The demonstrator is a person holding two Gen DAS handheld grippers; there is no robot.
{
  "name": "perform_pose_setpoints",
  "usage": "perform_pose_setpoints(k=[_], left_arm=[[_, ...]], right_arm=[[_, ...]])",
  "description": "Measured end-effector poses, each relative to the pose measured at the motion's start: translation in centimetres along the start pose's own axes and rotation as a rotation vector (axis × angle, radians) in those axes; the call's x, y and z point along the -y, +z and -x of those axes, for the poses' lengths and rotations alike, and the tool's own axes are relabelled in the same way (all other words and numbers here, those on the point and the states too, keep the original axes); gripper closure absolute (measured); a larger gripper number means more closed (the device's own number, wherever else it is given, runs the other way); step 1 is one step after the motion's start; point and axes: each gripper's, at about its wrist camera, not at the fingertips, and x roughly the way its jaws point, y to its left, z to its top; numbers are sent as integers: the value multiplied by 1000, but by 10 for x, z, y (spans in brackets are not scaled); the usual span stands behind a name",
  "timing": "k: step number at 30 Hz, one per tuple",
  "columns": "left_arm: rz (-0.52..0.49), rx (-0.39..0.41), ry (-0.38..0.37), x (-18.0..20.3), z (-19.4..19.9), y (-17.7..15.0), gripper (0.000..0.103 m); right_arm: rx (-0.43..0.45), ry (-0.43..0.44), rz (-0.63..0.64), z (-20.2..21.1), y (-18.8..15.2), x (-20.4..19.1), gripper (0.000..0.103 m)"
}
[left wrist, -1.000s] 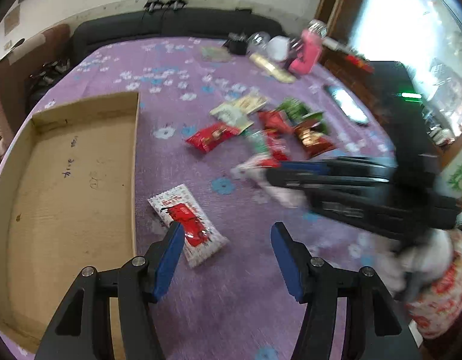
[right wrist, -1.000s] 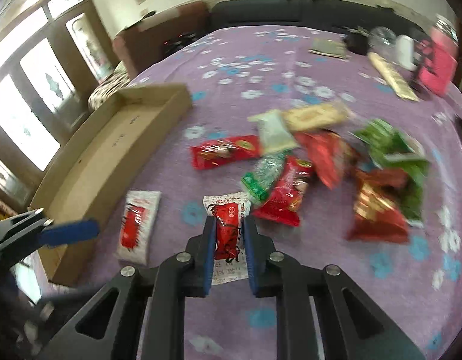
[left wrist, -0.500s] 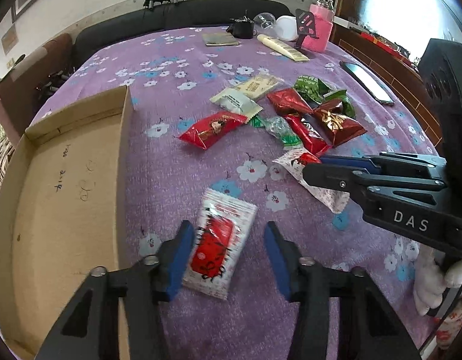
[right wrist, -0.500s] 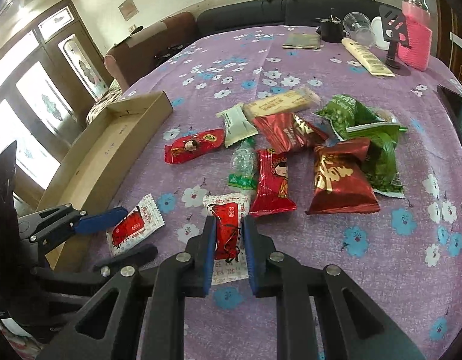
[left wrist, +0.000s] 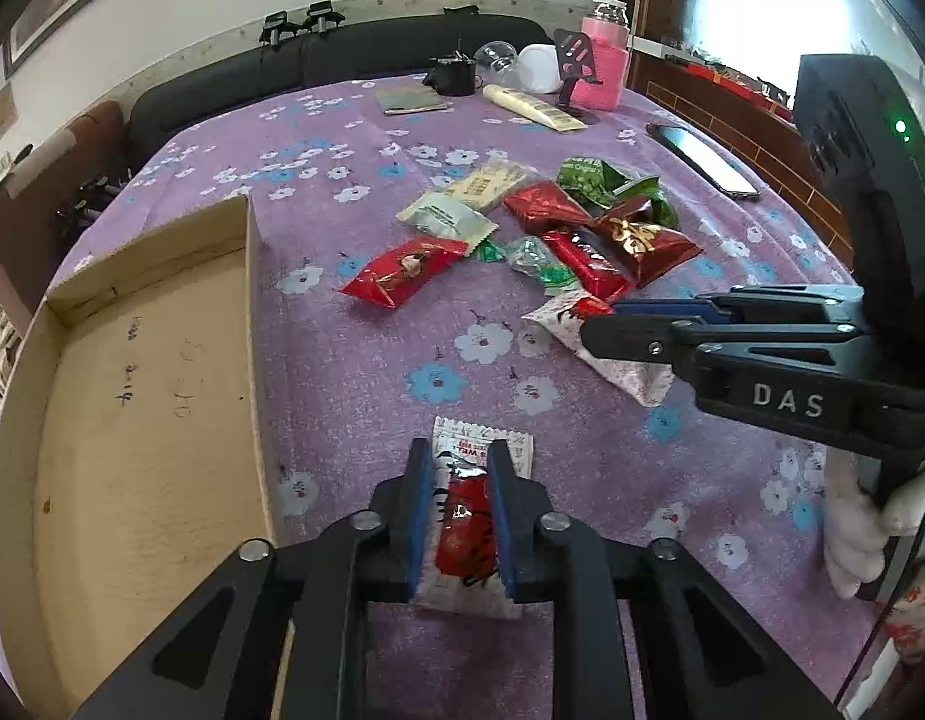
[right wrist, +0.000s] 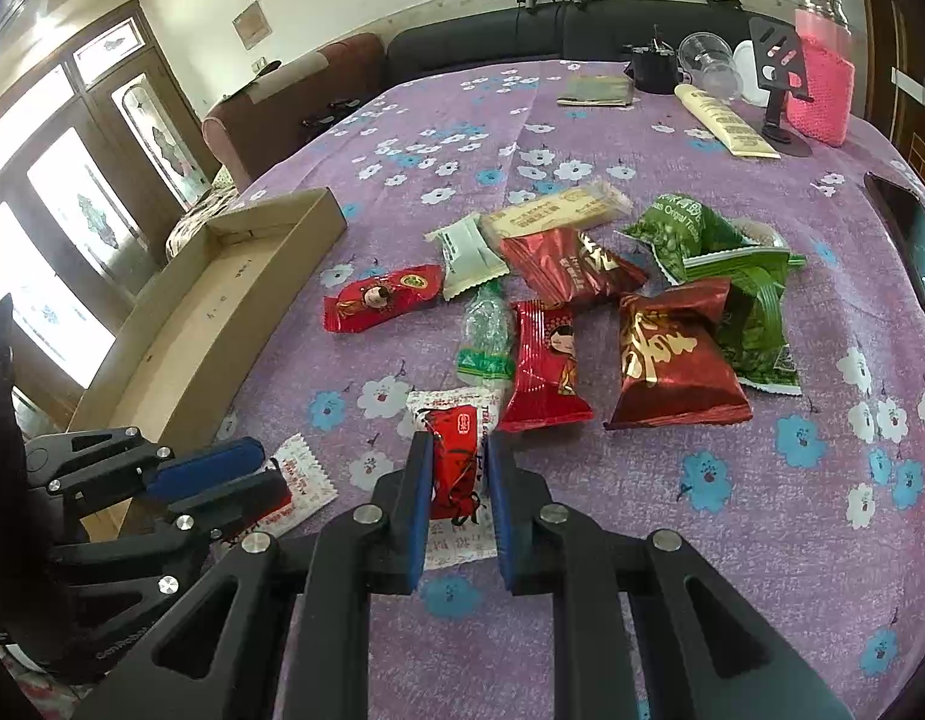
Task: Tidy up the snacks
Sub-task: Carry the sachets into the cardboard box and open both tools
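Right wrist: purple floral tablecloth (right wrist: 582, 138), dark sofa (right wrist: 480, 42) behind.

"DAS" in white letters on right gripper (left wrist: 600, 324) arm. "Original" printed on green snack bag (right wrist: 678, 222). Handwriting on cardboard box (left wrist: 132, 360) floor illegible.

Purple flowered tablecloth (right wrist: 582, 120) under scattered snack packets (right wrist: 672, 354), cardboard tray (left wrist: 144, 396), phone (left wrist: 702, 159)
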Motion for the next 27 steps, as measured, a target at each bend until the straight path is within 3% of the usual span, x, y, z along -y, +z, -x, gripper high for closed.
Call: perform_pose_setpoints(k=[3,4,9,12,27], left_arm=[[-16,-23,-15,9,0,-2,54],[-21,-29,-18,11,0,-4,52],[-88,-41,38,21,0,-13,52],[-107,-31,49,23,5,-18,71],[-56,-6,45,25,5,-20,71]], right_arm=[[-2,11,-8,0,0,2,86],[-3,14,-9,-1,0,3,85],[-9,19,4,-1,-1,1,84],[-25,14,22,-4,-3,-3,80],[-7,-31,76,-5,-6,-13,77]])
